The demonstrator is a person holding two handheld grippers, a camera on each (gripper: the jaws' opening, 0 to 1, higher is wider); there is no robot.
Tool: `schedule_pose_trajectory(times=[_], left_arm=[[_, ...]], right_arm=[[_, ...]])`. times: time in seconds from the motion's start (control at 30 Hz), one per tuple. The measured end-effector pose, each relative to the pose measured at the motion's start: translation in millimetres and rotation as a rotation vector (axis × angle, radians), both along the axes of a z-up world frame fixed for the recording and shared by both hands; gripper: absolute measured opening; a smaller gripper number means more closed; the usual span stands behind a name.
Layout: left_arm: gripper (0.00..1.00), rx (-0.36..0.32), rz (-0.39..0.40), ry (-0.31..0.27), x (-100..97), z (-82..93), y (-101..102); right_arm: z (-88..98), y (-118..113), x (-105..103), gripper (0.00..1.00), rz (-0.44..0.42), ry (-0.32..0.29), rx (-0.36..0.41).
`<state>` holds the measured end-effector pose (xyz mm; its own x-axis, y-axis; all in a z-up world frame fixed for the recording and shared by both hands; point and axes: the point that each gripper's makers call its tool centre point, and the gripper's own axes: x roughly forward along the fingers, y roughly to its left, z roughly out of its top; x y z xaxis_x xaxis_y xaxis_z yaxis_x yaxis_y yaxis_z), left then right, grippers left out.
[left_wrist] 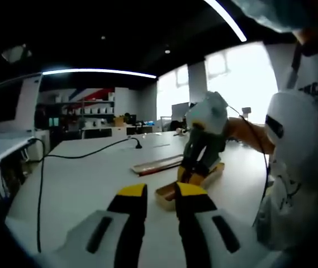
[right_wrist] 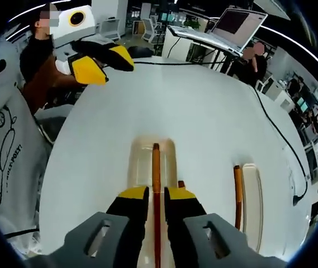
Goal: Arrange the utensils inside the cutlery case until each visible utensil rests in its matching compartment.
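1. The right hand-held gripper (right_wrist: 156, 196) has its jaws nearly together around a slim reddish-brown utensil (right_wrist: 156, 167). The stick runs up between the yellow tips and out over the cutlery case (right_wrist: 139, 159). I judge it clamped on that utensil, since the gap looks no wider than the stick itself.
2. The case lies on the white bench (right_wrist: 203, 106) just ahead of the right jaws. It is a pale, long tray with a rounded far end. The utensil's far end lies inside its outline, close to the middle divider. Which compartment it belongs to I cannot tell.
3. A second reddish-brown utensil (right_wrist: 237, 192) lies to the right, just beside a pale oblong piece (right_wrist: 252, 201). That piece may be the case's lid.
4. The left hand-held gripper (left_wrist: 160, 192) is off the bench, its jaws a little apart with nothing between them. It sits well back from the case (left_wrist: 172, 192).
5. To do this step well, keep the stick parallel with the case's long walls before lowering. A skewed stick would ride up on the divider.
6. Lower until the far end touches the floor of the slot. Then open the jaws only a little, so the utensil settles rather than drops.
7. The left tool could steady the case's side, since a light tray may slide on the smooth bench.
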<state>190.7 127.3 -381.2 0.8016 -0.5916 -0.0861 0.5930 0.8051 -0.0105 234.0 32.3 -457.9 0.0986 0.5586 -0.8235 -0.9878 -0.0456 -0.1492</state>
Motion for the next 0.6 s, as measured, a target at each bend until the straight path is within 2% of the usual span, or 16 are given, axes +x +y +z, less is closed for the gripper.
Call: schedule_pose_trajectory(times=[0.1, 0.2, 0.27, 0.47, 0.6], left_arm=[[0.21, 0.010, -0.013, 0.005, 1.7, -1.2, -4.6], [0.21, 0.012, -0.024, 0.008, 2.9, -1.3, -7.6], [0.21, 0.013, -0.029, 0.012, 5.0, -1.6, -9.4], [0.21, 0.020, -0.053, 0.014, 9.4, -1.0, -19.4], [0.21, 0.029, -0.069, 0.017, 11.9, -0.5, -24.7]], right_arm=[[10.7, -3.6, 3.0, 0.12, -0.005, -0.009, 0.045], [22.8, -11.7, 12.6, 0.12, -0.030, -0.050, 0.086], [31.9, -13.2, 20.5, 0.11, -0.066, -0.073, 0.143], [37.3, -34.3, 31.7, 0.10, -0.145, -0.070, 0.186], [48.1, -47.8, 37.4, 0.09, -0.207, -0.075, 0.264]])
